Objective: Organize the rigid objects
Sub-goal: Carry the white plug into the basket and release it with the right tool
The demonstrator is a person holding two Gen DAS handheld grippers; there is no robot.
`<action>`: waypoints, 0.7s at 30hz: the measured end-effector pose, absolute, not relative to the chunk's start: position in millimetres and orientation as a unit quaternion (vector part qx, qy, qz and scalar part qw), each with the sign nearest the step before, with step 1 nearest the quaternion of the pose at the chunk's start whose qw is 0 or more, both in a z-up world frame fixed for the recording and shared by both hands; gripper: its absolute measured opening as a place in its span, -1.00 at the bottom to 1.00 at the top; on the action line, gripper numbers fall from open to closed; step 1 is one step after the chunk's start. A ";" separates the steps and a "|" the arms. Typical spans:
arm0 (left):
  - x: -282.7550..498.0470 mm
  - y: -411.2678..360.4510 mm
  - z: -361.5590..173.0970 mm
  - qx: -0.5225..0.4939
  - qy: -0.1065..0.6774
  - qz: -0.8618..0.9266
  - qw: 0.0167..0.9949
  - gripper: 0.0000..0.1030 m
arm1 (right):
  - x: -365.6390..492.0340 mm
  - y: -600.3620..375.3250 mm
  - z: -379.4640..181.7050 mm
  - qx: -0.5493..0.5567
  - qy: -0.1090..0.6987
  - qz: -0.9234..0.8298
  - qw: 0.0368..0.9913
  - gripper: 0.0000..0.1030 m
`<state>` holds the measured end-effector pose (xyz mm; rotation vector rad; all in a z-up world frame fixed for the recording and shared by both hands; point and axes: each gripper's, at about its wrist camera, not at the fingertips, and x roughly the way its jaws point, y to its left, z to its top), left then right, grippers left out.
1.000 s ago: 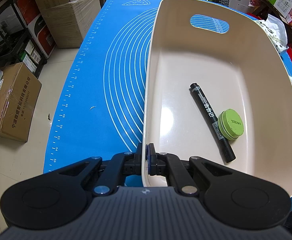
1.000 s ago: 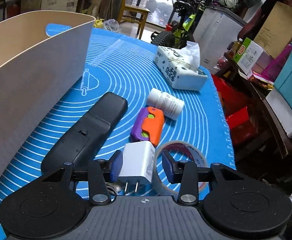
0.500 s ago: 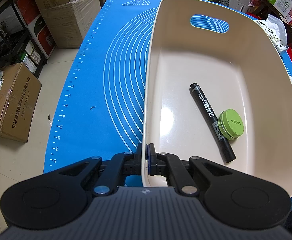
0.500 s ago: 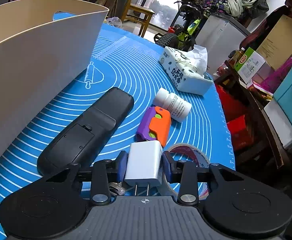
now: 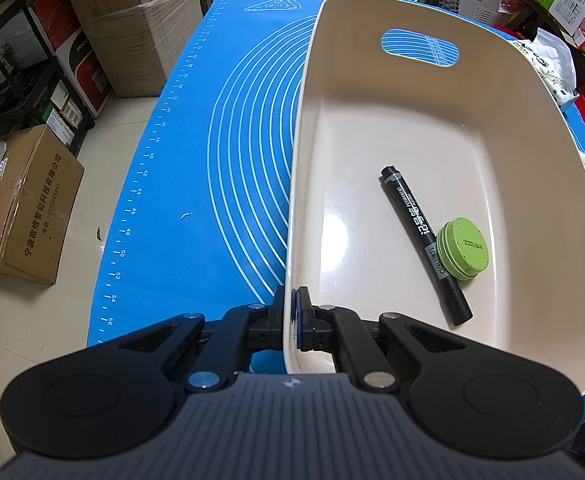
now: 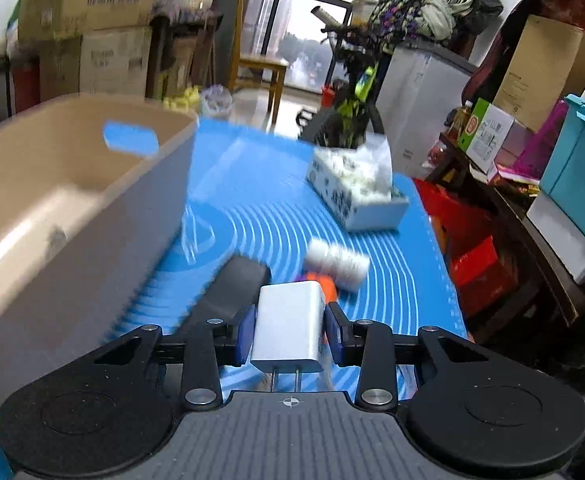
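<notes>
The left gripper (image 5: 292, 316) is clamped on the near side wall of a cream, oval plastic tub (image 5: 504, 92), one finger outside the rim and one inside. Within the tub, a black permanent marker (image 5: 422, 236) lies diagonally on the floor, with a round green metal tin (image 5: 463, 248) touching its right side near the lower end. Beyond them, an oblong handle cutout (image 5: 419, 49) opens through the far wall. The tub sits on a blue silicone baking mat printed with white rings (image 5: 228, 168), which covers the table. Brown cardboard boxes (image 5: 24, 204) stand on the tiled floor to the left.

The right gripper (image 6: 288, 330) is closed on a white plastic wall charger (image 6: 290, 330), blue pads pressed to its two sides and its two metal prongs pointing back at the camera. The charger is raised above the mat, and the view is blurred. Just past it on the mat lie a long black remote control (image 6: 228, 292) on the left, an orange and purple toy (image 6: 322, 282) partly hidden behind the charger, and a small white bottle on its side (image 6: 338, 262). The cream tub's outer wall fills the left of this view. Farther back, a white patterned tissue pack (image 6: 356, 192) rests near the mat's right edge. A wooden chair (image 6: 260, 68) and stacked boxes stand before a bright window beyond the table.
</notes>
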<state>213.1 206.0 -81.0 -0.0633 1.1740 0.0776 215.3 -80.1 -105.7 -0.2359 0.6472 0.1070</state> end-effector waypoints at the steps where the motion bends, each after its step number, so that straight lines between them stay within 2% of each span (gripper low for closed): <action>1: 213.2 206.0 -81.0 -0.030 0.554 0.037 0.831 -0.90 | 214.8 -79.2 -99.8 -0.108 0.312 0.054 0.942 -0.14; 12: 212.7 207.1 -79.6 -0.030 0.553 0.037 0.832 -0.90 | 214.5 -39.5 -40.5 -0.071 0.248 0.103 0.961 -0.14; 21: 212.0 208.9 -78.2 -0.031 0.553 0.037 0.831 -0.90 | 233.7 19.9 -42.4 -0.063 0.266 0.162 0.948 -0.13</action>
